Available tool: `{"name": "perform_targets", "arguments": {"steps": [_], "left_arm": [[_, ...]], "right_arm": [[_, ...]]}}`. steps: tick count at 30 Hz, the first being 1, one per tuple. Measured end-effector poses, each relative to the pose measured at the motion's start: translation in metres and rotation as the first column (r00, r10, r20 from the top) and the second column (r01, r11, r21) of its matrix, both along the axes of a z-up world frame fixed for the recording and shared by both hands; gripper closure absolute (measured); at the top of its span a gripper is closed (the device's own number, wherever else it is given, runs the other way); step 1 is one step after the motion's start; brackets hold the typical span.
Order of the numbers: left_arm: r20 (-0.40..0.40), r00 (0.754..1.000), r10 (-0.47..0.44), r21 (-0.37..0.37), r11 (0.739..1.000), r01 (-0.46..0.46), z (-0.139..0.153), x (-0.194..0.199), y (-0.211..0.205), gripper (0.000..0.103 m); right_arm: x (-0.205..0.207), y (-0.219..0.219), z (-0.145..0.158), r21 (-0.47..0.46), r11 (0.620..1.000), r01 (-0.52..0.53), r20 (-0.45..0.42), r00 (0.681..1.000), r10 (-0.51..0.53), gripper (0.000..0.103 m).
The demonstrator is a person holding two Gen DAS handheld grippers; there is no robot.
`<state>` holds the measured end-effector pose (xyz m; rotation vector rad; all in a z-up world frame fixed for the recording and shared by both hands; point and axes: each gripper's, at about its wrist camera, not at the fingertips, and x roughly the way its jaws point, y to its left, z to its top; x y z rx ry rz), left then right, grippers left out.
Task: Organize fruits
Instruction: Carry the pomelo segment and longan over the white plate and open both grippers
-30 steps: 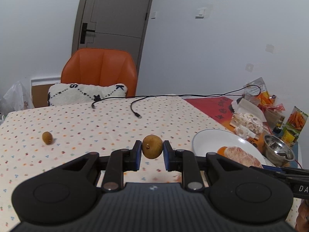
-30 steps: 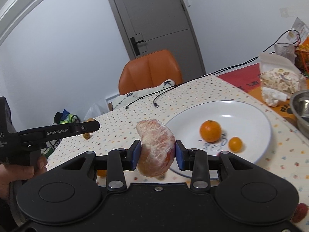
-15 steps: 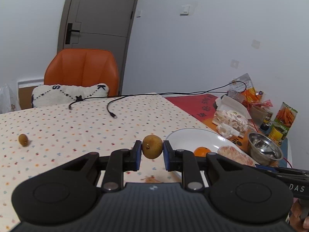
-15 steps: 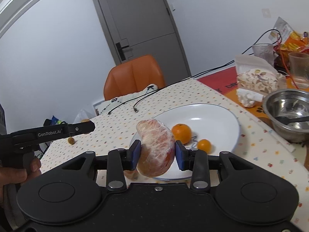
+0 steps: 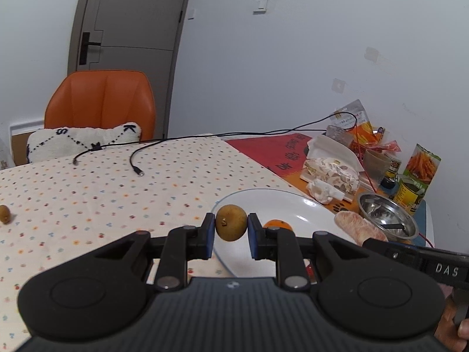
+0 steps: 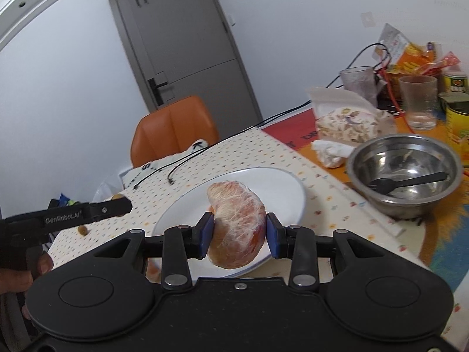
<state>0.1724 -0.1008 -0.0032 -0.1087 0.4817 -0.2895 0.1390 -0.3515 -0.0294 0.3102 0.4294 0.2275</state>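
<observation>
Between my left claw (image 5: 231, 228) pads sits a small brown fruit (image 5: 231, 222), pinched tight above the white plate's (image 5: 293, 205) near rim. My right claw (image 6: 238, 233) clamps a wrapped pomelo segment (image 6: 236, 224) over that plate, an orange (image 5: 277, 223) just beyond.

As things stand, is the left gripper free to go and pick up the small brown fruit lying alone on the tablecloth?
Probably not yet. The left gripper is shut on a longan, so its jaws are occupied. The stray fruit lies in the open on the tablecloth with nothing around it.
</observation>
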Motion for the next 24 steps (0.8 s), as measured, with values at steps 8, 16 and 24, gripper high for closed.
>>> {"name": "perform_targets", "arguments": {"steps": [8,16,24], "left_arm": [[-0.02,0.999,-0.037,-0.001,0.999,0.037,-0.007,0.009,-0.021,0.081],[-0.046,0.998,-0.034,-0.017,0.999,0.033,-0.012,0.014,-0.019,0.077],[-0.058,0.997,0.045,-0.02,0.999,-0.046,-0.013,0.01,0.007,0.051]], "right_arm": [[0.009,-0.012,-0.005,-0.005,1.0,0.028,-0.008,1.0,-0.028,0.067],[0.023,-0.008,-0.011,-0.014,1.0,0.028,-0.022,0.999,-0.028,0.067],[0.038,-0.007,-0.011,-0.039,0.998,0.04,-0.003,0.999,-0.04,0.065]]}}
